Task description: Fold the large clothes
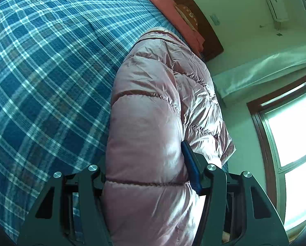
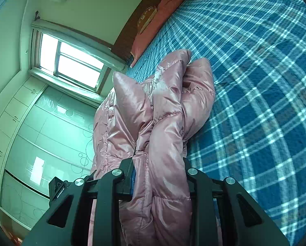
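Left gripper (image 1: 151, 176) clamped on a thick puffy section of the pink down jacket (image 1: 153, 106), jaws pressed into the padding on both sides. Right gripper (image 2: 159, 176) likewise clenched on a bunched, quilted fold of the same jacket, jaws narrow around the gathered fabric. Jacket lifted partly off the bed (image 1: 50, 71), hanging and draping between the two holds near the bed's side edge, the far end trailing down onto the plaid cover.

Judged early to midway in the fold: garment gathered and gripped at two places, but bulky, crumpled and unflattened; no neat folded stack visible yet. Left to do, most likely: laying one part over another, smoothing, pressing down the puffy panels.

Bed covered in a blue plaid sheet, mostly bare beside the jacket. Pink pillow (image 2: 153, 30) at the head end against a dark wooden headboard (image 2: 132, 26). Bright window (image 2: 71, 61) on the wall, pale wardrobe doors (image 2: 40, 133) with circle patterns below it, air conditioner (image 1: 274, 0) high on the wall.
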{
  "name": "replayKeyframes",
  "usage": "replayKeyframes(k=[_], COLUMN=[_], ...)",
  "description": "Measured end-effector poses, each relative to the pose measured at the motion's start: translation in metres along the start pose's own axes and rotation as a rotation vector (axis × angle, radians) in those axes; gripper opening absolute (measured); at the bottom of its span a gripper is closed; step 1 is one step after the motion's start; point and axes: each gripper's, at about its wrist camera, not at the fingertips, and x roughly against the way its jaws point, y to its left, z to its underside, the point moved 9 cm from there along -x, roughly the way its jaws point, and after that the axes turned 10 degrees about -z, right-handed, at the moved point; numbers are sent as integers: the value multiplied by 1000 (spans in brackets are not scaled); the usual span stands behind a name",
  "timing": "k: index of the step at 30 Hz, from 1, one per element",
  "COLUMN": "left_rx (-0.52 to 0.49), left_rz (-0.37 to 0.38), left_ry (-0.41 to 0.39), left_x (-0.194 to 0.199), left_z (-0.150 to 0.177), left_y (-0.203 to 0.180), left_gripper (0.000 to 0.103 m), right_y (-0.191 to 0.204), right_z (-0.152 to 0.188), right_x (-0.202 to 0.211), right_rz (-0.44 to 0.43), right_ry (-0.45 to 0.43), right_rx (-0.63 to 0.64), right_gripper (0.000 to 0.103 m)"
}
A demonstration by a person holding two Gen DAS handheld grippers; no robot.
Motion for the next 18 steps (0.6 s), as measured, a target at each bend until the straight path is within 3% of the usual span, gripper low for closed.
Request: replayKeyframes(k=[5,12,18], left_rx=[57,65,46], left_rz=[-28,-43,-48], left_ry=[8,10,23], left_x=[-8,-15,-10], left_z=[-14,-17,-19], left_y=[28,36,34], left_gripper=[56,57,66], right_y=[-4,-13,-9], right_z=[6,12,12], right_x=[-30,-23,-14], right_rz=[3,29,76], right_ry=[26,23,32], right_rx=[-14,-28,-15], right_gripper=[26,27,45])
